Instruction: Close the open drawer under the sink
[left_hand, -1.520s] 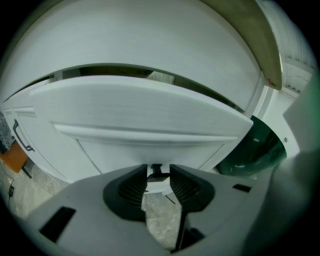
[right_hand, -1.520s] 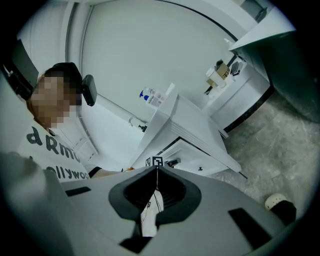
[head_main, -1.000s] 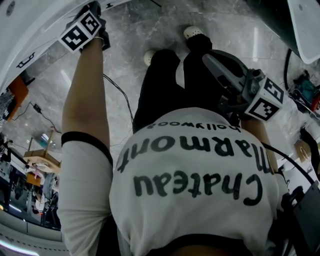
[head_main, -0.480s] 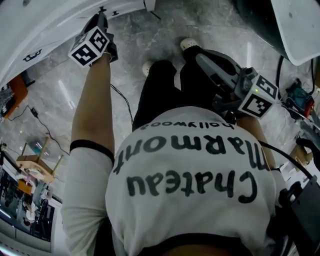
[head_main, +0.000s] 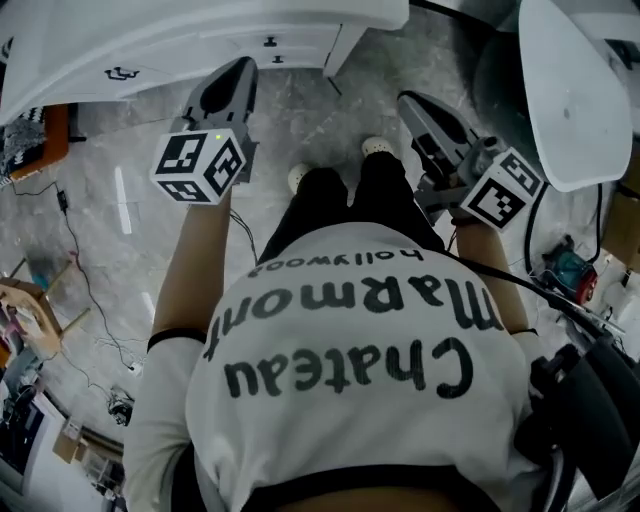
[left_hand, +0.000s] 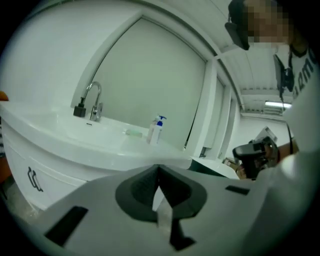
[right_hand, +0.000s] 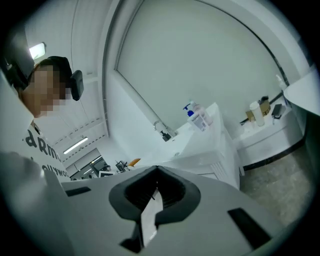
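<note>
1. Head view: your left gripper (head_main: 236, 72) and right gripper (head_main: 412, 102) are raised above the floor (head_main: 300, 130), jaws together, nothing between them.
2. Drawer (head_main: 268, 44) looks flush in the white cabinet (head_main: 150, 40), apart from both grippers.
3. Sink (left_hand: 75, 131) above it carries the tap (left_hand: 93, 100).

I hold my left gripper (head_main: 238, 70) out ahead on a nearly straight, bare left arm (head_main: 195, 275). Its jaws are pressed together with nothing between them. The left marker cube (head_main: 200, 165) sits over the wrist, one face turned up toward me. My right gripper (head_main: 412, 102) is out on the other side, angled slightly inward toward the left one, its jaws also closed and empty. The right marker cube (head_main: 503, 200) rides at that wrist, above the short visible stretch of my right forearm (head_main: 495, 285).
</note>
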